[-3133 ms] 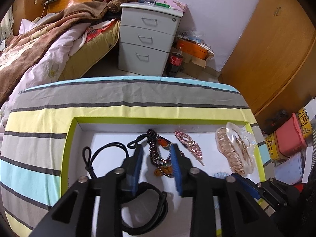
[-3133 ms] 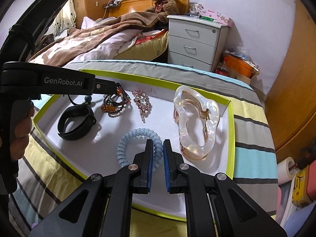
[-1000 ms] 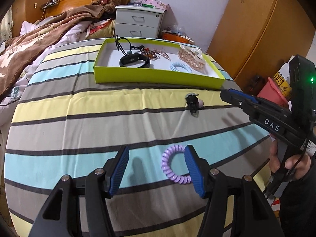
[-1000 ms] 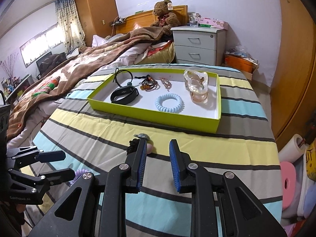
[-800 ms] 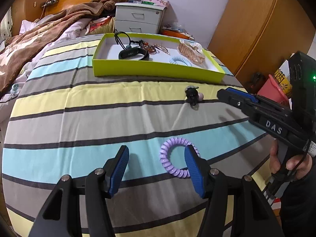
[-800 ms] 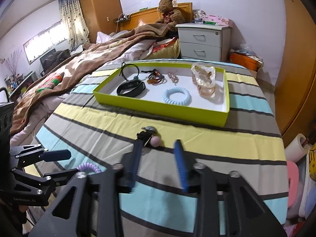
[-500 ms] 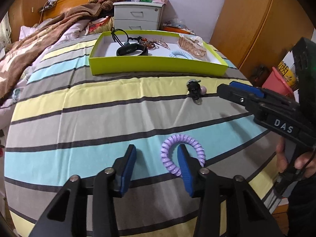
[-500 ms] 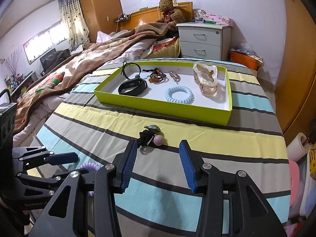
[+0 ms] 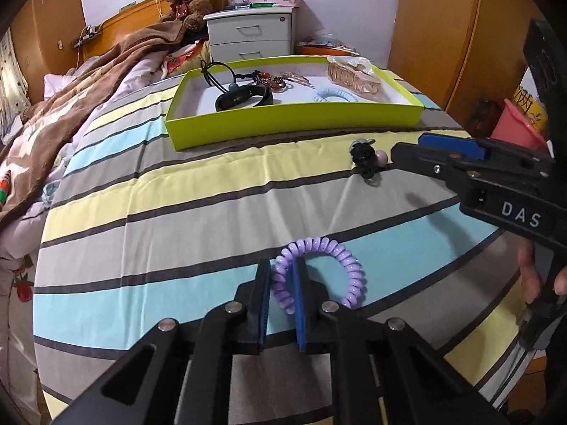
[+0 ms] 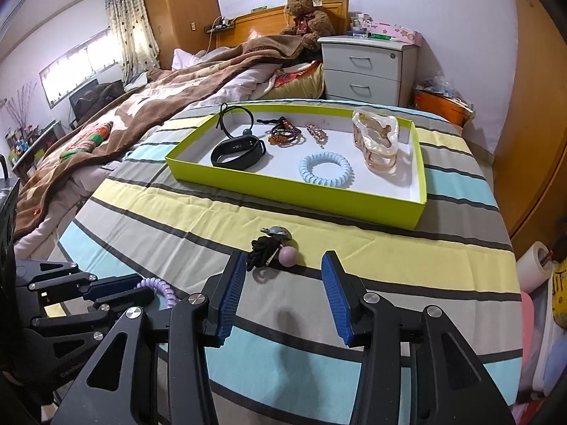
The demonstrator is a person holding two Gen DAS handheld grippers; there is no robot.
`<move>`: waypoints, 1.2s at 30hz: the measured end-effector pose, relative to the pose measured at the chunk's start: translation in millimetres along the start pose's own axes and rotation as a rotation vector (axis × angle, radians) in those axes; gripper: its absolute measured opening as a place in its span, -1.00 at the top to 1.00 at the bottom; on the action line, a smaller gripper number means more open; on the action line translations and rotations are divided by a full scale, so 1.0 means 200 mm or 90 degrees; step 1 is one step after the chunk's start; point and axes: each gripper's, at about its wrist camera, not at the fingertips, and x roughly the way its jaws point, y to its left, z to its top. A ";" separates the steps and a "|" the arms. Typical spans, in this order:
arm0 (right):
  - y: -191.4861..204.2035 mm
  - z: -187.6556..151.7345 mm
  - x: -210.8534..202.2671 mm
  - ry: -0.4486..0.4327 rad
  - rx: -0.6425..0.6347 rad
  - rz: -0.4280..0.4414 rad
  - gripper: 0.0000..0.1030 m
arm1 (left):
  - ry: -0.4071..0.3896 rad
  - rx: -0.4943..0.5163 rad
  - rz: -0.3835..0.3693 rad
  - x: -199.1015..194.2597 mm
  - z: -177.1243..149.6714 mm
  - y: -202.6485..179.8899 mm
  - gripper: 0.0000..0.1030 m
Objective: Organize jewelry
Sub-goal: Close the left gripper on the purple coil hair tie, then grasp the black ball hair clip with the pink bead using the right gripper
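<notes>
— What do the two sets of jaws hold?

— The left gripper (image 9: pixel 280 297), bottom centre of its view, is clamped on one purple spiral hair tie (image 9: pixel 319 269), pinching the left side of the coil against the striped cloth (image 9: pixel 177 212). The right gripper (image 10: pixel 283 301) is spread wide and grips nothing; one black hair tie with a pink bead (image 10: pixel 271 248) lies just beyond its left finger.

— And farther out?

— One lime-green tray (image 10: pixel 294 194) in the upper middle of the frame. I count six pieces in it: one black wristband (image 10: pixel 238 152), one black elastic loop (image 10: pixel 235 113), one dark beaded bracelet (image 10: pixel 283 134), one sparkly hair clip (image 10: pixel 317 132), one pale blue spiral hair tie (image 10: pixel 325 169), one clear pinkish claw clip (image 10: pixel 375 140).

— Behind that?

— One teddy bear (image 10: pixel 306 14) at the top centre, one white nightstand (image 10: pixel 365 71) to its right.
</notes>
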 end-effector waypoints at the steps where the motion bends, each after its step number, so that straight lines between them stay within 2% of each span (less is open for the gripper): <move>1: 0.00 0.00 0.01 0.002 -0.002 -0.001 0.12 | 0.000 -0.007 -0.003 0.00 0.00 0.01 0.77; 14: 0.08 0.06 0.12 0.019 -0.019 -0.012 0.12 | -0.035 -0.088 0.024 -0.06 0.01 0.21 0.79; 23: 0.09 0.07 0.22 0.046 -0.017 -0.049 0.12 | -0.044 -0.113 0.015 -0.09 0.01 0.28 0.79; 31: 0.08 0.05 0.24 0.054 -0.014 -0.055 0.12 | -0.047 -0.122 0.010 -0.09 0.02 0.29 0.79; 36: 0.09 0.05 0.24 0.052 -0.014 -0.057 0.28 | -0.048 -0.124 0.008 -0.09 0.03 0.29 0.79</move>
